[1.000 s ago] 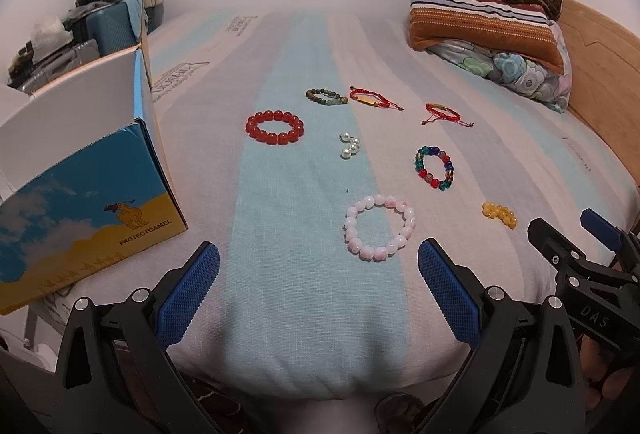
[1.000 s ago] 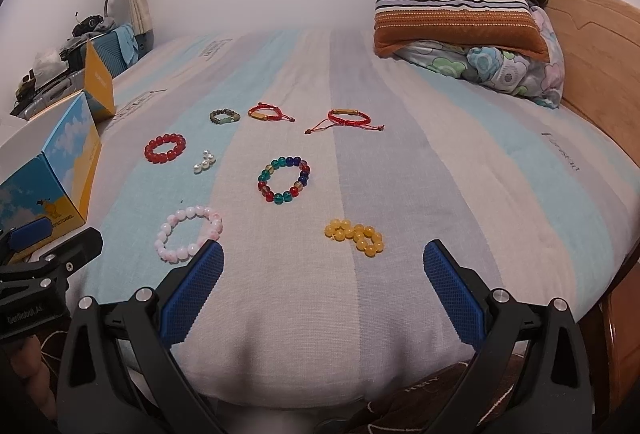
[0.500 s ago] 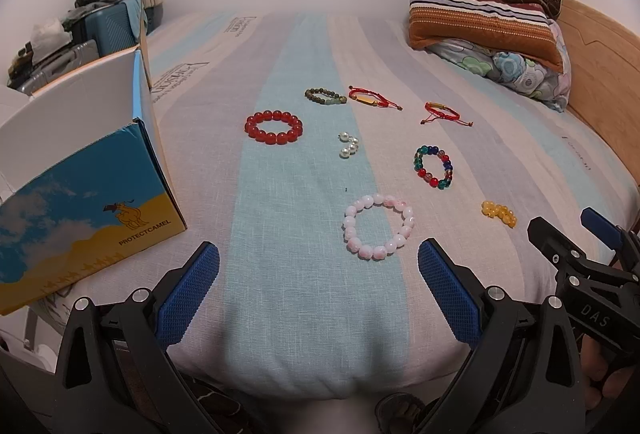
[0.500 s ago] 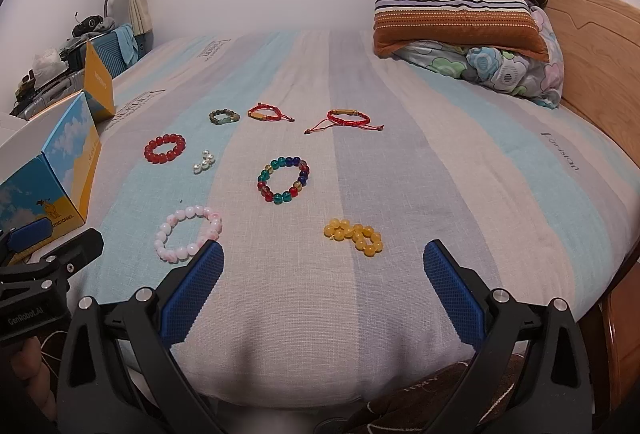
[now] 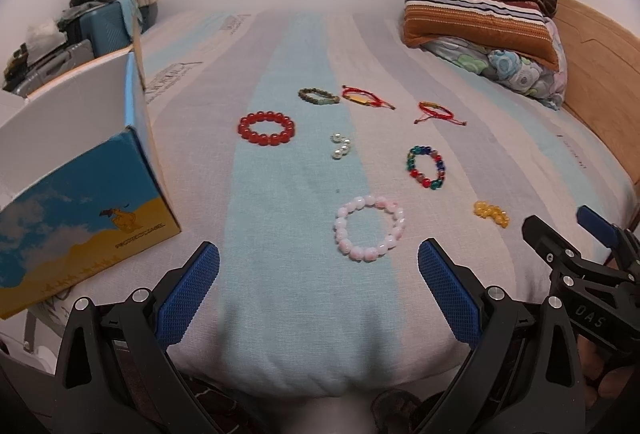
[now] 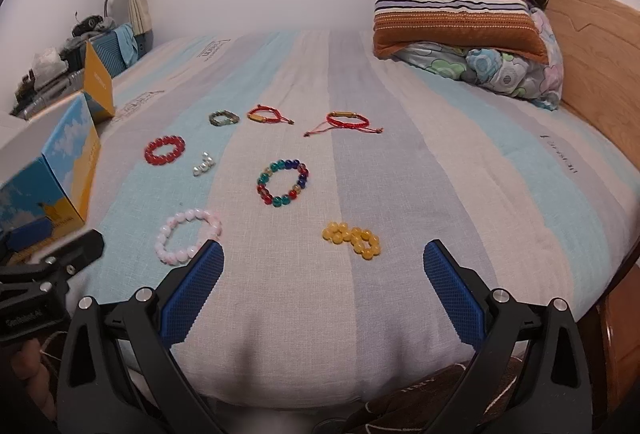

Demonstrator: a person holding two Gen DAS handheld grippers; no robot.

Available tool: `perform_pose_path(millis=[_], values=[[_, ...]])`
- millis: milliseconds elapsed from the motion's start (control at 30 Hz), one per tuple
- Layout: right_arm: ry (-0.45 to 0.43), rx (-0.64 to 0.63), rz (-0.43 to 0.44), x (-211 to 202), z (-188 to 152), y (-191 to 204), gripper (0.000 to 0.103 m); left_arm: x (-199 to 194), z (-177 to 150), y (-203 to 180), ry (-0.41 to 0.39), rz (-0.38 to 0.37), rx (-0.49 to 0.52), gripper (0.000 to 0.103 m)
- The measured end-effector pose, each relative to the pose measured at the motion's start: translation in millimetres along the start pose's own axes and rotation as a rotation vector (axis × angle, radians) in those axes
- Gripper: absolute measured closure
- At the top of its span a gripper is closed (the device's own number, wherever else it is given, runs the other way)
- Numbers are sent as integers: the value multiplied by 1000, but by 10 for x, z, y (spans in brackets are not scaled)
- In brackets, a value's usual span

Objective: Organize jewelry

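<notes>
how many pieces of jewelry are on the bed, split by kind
Round bead bracelets: 5 (red, olive green, multicoloured, pink, yellow)
Red cord bracelets: 2 ()
Pearl cluster: 1
Total: 8

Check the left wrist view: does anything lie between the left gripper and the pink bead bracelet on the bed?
Nothing visible does. The left gripper is open, and only bare bedsheet separates its fingers from the pink bead bracelet.

bracelets (image 5: 370,228) on bed (image 5: 280,294), box (image 5: 80,194) left.
</notes>
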State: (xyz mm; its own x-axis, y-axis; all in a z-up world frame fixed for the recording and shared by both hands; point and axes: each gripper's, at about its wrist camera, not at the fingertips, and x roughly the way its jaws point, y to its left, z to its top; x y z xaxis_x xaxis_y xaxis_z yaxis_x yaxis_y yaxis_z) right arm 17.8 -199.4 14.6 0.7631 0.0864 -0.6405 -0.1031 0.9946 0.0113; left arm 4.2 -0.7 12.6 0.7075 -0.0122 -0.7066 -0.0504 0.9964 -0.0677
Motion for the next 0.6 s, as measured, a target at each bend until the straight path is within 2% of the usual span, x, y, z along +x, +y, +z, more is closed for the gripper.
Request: perform_pose_path(millis=[267,333,433,600], values=[[-20,-4,-9,-105,438,-108,7,-120,411,-119,-1,-9,45,6],[-4,-7,-16,-53,529,-118,7,-99,532,-156,0,11,65,6],[28,-6,-10,64,657,-133,7,-56,686,-178,8,-4,58,6],[124,-9,-9,365,813,-172,7,243,861,-244,88,-28,62,6]])
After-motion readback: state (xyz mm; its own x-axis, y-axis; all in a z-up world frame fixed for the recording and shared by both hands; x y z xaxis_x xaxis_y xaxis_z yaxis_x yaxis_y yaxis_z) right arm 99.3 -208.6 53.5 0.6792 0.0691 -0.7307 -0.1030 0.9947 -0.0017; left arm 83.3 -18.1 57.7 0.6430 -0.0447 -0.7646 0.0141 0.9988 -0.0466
